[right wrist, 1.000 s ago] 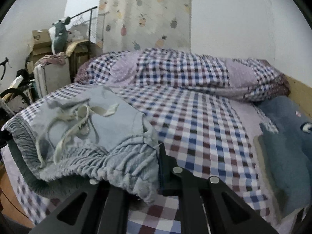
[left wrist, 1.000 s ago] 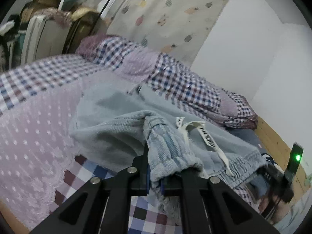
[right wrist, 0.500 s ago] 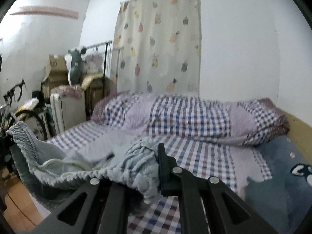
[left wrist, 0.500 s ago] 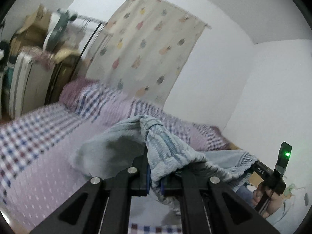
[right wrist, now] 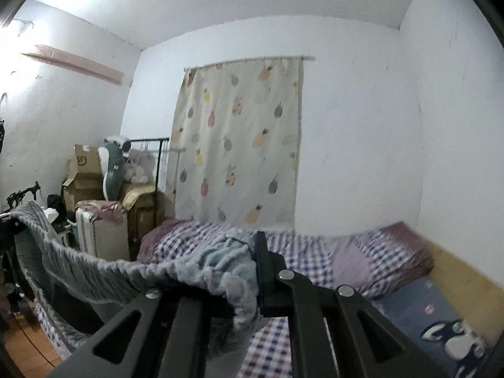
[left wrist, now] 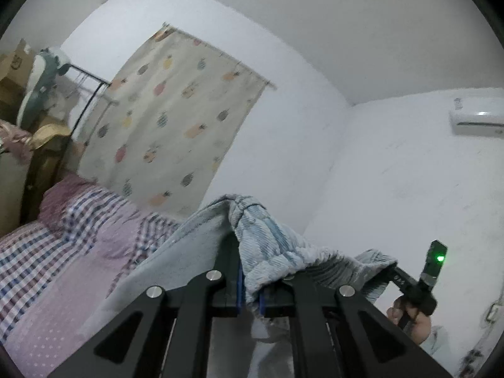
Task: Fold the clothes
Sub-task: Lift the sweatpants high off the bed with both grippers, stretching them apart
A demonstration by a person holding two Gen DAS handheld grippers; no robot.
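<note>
Both tongs are clamped shut on the ribbed waistband of the blue-grey garment [left wrist: 271,239]: the left tongs [left wrist: 250,289] pinch one end, the right tongs [right wrist: 252,280] the other. The band sags between them, held up in the air above the checked bed [right wrist: 315,258], with the cloth hanging toward 6 o'clock. To do this well, I judge the two should stay level and pull apart until the band is taut, so the cloth hangs flat without twists.

Grey garment [left wrist: 271,245] now off the bed, higher between both claws.
</note>
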